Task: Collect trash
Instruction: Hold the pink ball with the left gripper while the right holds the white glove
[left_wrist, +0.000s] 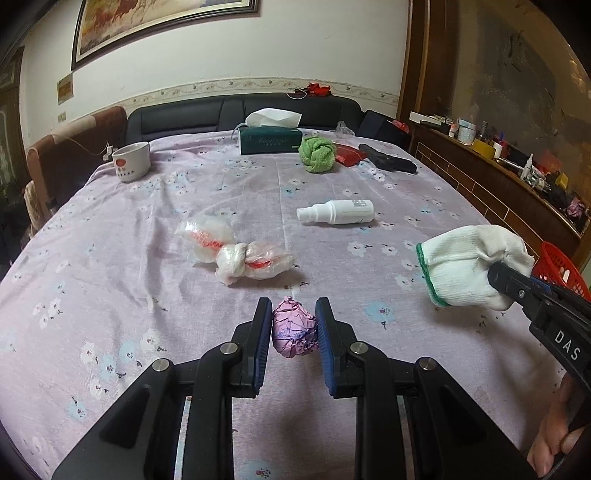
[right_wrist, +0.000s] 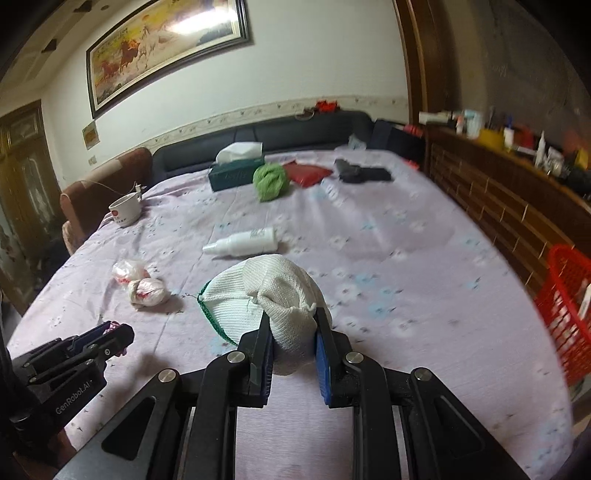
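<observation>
- Looking along the left gripper (left_wrist: 291, 328): jaws closed on a pink wad (left_wrist: 294, 329), pinched from both sides between the blue pads (left_wrist: 263, 345), just above the cloth (left_wrist: 110, 295).
- Seen also at the right edge: right gripper (left_wrist: 496, 275) clamped on a white glove (left_wrist: 469, 266), lifted clear of the cloth; red basket (left_wrist: 561, 269) behind it, at the far right.
- Left on the cloth: knotted bag (left_wrist: 236, 251) ahead, spray bottle (left_wrist: 338, 212) further on, green rag (left_wrist: 317, 154), tissue box (left_wrist: 269, 139), cup (left_wrist: 131, 162).
- Advice from this view: keep the pinch firm on the wad, as crumpled paper probably slips easily; carry it level toward the basket and pass behind or after the glove, to avoid a bump between the two tools.
- Looking along the right gripper (right_wrist: 291, 343): jaws closed on the bunched end of the glove (right_wrist: 269, 295), green cuff hanging to the left and down.
- Basket (right_wrist: 565, 314) at the right edge, apart from the glove; something white inside, too blurred to name.
- Left gripper (right_wrist: 114, 332) low at the left, with a bit of pink wad (right_wrist: 110, 325) showing between its fingers.
- Advice from this view: swing the glove right, high enough for the loose cuff to clear the rim, and open only when over the basket mouth. Likely risk: cuff catching on the mesh wall, or dragging across the cloth.
</observation>
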